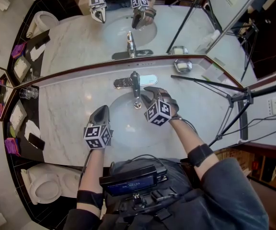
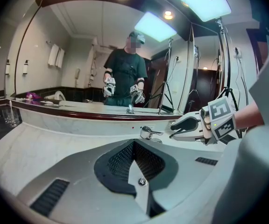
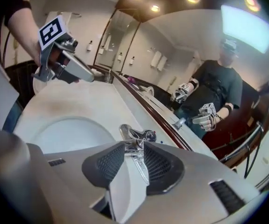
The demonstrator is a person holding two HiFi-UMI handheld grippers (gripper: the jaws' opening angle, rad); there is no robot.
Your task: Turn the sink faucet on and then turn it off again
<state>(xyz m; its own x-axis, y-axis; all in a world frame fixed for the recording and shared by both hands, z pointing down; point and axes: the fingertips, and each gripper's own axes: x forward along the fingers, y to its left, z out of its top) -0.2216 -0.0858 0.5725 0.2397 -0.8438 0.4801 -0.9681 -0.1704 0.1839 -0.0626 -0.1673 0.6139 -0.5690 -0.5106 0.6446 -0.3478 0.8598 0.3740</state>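
1. Left gripper [image 1: 101,110]: jaws pressed together, nothing between them. Held above the left rim of the sink basin [image 1: 121,126], pointing toward the back wall and tilted down.
2. Right gripper [image 1: 146,93]: jaws standing apart. Poised over the back of the basin, just right of the faucet [image 1: 134,83], tips angled toward it.
3. In the right gripper view: chrome faucet [image 3: 135,136] lined up in the gap between the two dark pads [image 3: 162,164], lever running toward the camera. Impossible to tell whether the pads touch the metal.
4. In the left gripper view: faucet [image 2: 149,133] beyond the closed tips, with the right gripper [image 2: 177,125] reaching in from the right, close to the lever.
5. Faucet mounted at the centre back of the basin, on the white marble counter [image 1: 66,114], directly below the mirror [image 1: 80,32].
6. No stream visible under the spout in the head view.
7. On the counter: a drinking glass [image 1: 28,92] far left, a soap dish [image 1: 182,65] at the back right.
8. Tripod [image 1: 234,99] standing to the right of the counter.
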